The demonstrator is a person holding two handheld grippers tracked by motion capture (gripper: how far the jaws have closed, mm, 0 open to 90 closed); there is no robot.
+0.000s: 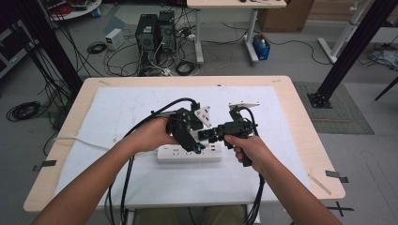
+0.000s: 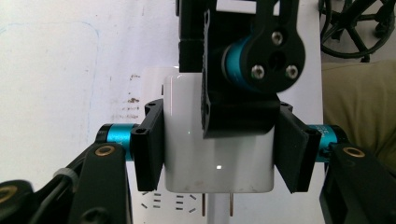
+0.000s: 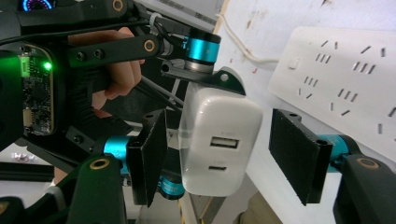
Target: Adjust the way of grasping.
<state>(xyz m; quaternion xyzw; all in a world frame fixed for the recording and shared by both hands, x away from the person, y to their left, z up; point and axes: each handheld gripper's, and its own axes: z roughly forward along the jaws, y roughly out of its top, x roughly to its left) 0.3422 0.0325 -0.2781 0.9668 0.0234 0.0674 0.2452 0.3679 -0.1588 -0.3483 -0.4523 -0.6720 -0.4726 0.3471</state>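
So: left gripper (image 2: 218, 154) is clamped on the white charger (image 2: 217, 154) by its side faces, prongs pointing down at the power strip (image 1: 187, 153) near the tabletop's (image 1: 300, 117) front edge, so it's lined up for plugging in. Right gripper (image 3: 231, 158) comes in from the USB-port end, pads either side of the charger with gaps showing, so not gripping yet; likely a second hold to steady it. Strip's cord trails off toward the left edge.
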